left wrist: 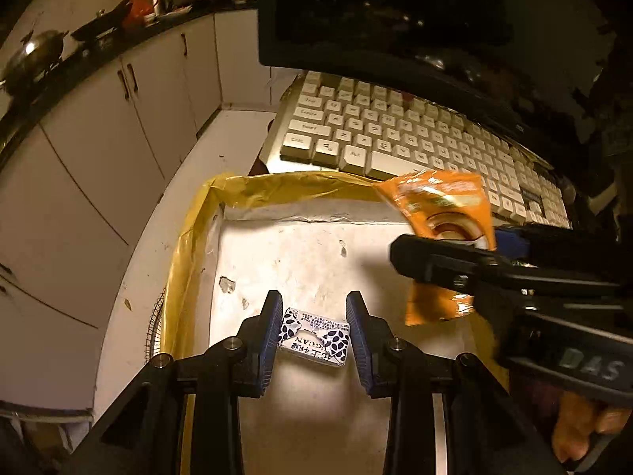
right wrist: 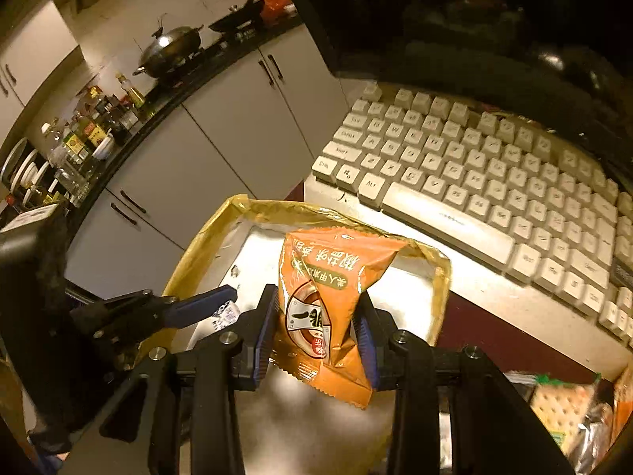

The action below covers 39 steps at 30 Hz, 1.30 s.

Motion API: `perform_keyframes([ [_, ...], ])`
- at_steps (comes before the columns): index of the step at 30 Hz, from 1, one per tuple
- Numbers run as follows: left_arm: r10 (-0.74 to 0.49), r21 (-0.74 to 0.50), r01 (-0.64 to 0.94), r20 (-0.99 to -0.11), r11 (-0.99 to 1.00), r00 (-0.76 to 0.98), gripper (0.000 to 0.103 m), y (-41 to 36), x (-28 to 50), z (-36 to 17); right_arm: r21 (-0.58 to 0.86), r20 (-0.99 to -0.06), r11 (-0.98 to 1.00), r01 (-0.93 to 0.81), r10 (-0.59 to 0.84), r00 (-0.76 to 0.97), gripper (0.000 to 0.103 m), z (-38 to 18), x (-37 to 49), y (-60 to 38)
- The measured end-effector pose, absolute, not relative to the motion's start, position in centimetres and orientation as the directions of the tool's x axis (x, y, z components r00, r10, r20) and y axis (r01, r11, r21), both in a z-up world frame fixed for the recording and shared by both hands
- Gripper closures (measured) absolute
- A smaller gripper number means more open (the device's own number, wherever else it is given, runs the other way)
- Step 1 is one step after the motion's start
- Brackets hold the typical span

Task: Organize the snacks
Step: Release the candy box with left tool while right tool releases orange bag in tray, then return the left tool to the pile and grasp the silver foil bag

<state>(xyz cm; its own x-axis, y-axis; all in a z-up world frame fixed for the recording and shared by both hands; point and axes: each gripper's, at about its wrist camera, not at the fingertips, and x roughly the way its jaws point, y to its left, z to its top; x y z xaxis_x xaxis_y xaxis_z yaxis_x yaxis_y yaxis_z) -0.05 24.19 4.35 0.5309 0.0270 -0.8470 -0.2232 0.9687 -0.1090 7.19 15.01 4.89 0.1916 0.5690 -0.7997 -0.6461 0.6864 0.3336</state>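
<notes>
We see our left gripper (left wrist: 314, 318) clamping a small white-and-blue packet (left wrist: 314, 336) with leaf print and the letters "GUAN", low over the yellow-rimmed box (left wrist: 190, 237). At three o'clock, our right gripper (right wrist: 316, 316) pinches an orange snack bag (right wrist: 328, 308) printed in Chinese characters, above the box. A keyboard (left wrist: 395, 134) lies at twelve o'clock.

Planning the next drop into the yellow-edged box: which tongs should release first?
Probably left. The left tongs hold the small blue-and-white packet low over the box floor, while the right tongs hold the orange bag higher up.
</notes>
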Motion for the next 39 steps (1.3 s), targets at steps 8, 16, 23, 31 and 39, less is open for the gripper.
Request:
perform_keyframes([
  [8, 0.015, -0.124, -0.243, -0.866, 0.962, 0.499, 0.068, 24.7, 0.6, 3.3, 0.336, -0.828, 0.696, -0.635, 0.54, 0.153, 0.067, 2.8, 7.9, 16.8],
  [16, 0.004, -0.139, -0.252, -0.869, 0.958, 0.495, 0.068, 25.1, 0.8, 3.1, 0.329, -0.835, 0.703, -0.63, 0.528, 0.153, 0.064, 2.5, 8.0, 17.6],
  [23, -0.005, -0.147, -0.253, -0.872, 0.956, 0.489, 0.067, 24.9, 0.7, 3.0, 0.345, -0.814, 0.688, -0.639, 0.558, 0.161, 0.059, 4.0, 7.5, 15.5],
  [31, -0.021, -0.165, -0.228, -0.849, 0.96, 0.528, 0.038, 24.1, -0.7, 4.4, 0.29, -0.793, 0.734, -0.615, 0.544, 0.275, 0.058, 6.9, 8.0, 8.2],
  [39, -0.012, -0.152, -0.197, -0.821, 0.969, 0.57, 0.037, 22.4, -2.6, 6.3, 0.194, -0.854, 0.788, -0.584, 0.429, 0.296, 0.058, 4.1, 9.1, 4.8],
])
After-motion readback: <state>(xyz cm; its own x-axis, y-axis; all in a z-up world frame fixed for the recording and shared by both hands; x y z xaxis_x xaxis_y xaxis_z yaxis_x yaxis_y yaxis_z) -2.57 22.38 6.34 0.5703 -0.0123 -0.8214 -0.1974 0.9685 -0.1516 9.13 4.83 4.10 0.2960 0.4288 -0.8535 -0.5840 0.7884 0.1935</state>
